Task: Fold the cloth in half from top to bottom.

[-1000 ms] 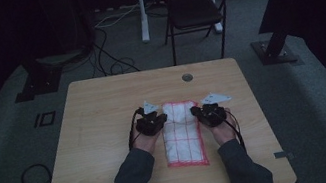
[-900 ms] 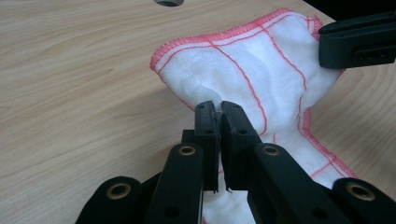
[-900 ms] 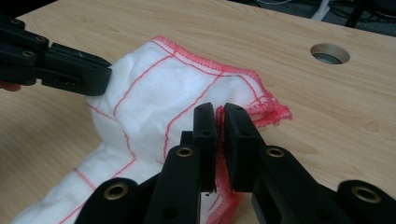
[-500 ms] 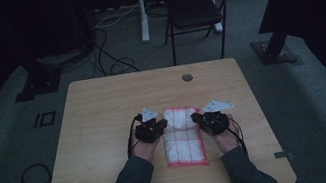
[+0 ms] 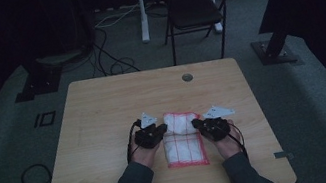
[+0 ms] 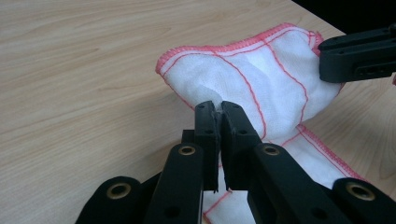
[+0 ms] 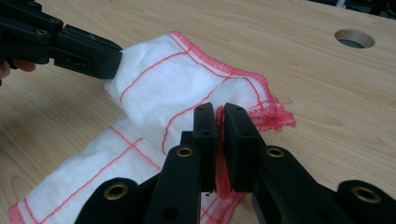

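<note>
A: At a wooden table (image 5: 103, 112) in a dim room, we are folding a white cloth (image 5: 184, 141) with red grid lines and red hemmed edges. It lies near the table's front edge, between our two hands. The left gripper (image 5: 161, 129) and the right gripper (image 5: 195, 124) each pinch a far corner and carry it back over the rest.

B: How firm is the hold?

A: In the left gripper view, the left gripper (image 6: 218, 106) has its jaws all but closed, a thin layer of cloth (image 6: 261, 79) nipped between the tips. The right gripper (image 7: 219, 112), in its own view, is likewise clamped on the red hem of the cloth (image 7: 168, 88). The cloth's far half is lifted and bunched between the two; the near half lies flat.

B: And compared with a second ago?

A: Then the cloth lay longer and flatter, the grippers farther up the table. Since then, both hands have drawn toward us, and the far edge now rides doubled over the middle. The grips themselves have not changed.

B: What next?

A: We judge the fold half done. The move ahead calls for bringing both corners evenly to the near edge, lowering them square on the near corners, and only then letting go, lest the top layer skew.
</note>
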A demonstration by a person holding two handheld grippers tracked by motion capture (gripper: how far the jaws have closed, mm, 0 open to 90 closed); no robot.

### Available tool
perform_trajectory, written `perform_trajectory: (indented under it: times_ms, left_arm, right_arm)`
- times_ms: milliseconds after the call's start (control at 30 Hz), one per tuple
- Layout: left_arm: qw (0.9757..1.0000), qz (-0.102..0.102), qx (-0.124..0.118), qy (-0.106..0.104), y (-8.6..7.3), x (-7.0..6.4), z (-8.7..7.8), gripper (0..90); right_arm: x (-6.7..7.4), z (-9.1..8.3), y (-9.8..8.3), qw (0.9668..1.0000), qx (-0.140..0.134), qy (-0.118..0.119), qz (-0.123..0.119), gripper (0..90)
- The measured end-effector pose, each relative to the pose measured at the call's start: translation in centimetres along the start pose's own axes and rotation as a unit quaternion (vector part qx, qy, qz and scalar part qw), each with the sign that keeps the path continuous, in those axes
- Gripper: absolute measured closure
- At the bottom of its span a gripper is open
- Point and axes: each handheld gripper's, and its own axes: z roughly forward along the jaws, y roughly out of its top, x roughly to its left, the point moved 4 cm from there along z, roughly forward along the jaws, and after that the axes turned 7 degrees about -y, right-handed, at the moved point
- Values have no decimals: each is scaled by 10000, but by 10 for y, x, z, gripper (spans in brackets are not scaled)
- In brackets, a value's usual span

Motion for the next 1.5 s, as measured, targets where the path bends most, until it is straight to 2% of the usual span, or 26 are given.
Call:
perform_trajectory:
  times_ms: [233,567,867,1033,1200,1367,1500]
  left_arm:
    - [10000,-7,33,-22,-8,-4,-1,866]
    - [9998,-60,152,-95,-28,-9,0,865]
    - [9993,-177,296,-162,-45,-13,0,860]
    - [9996,-245,117,-99,-37,-9,-7,803]
    - [9993,-377,-59,40,-21,3,-11,746]
    - [9984,-550,-120,92,-9,14,-3,649]
    - [9977,-659,-43,178,-5,23,10,577]
  right_arm:
    - [2,0,-8,10000,57,29,-15,845]
    - [6,2,-22,9997,219,92,-20,844]
    - [10,4,-32,9993,350,144,-31,842]
    - [11,4,-33,9992,364,142,-48,842]
    - [11,4,-33,9992,372,137,-69,841]
    - [12,4,-33,9992,375,137,-77,840]
    - [11,5,-34,9992,376,136,-79,839]
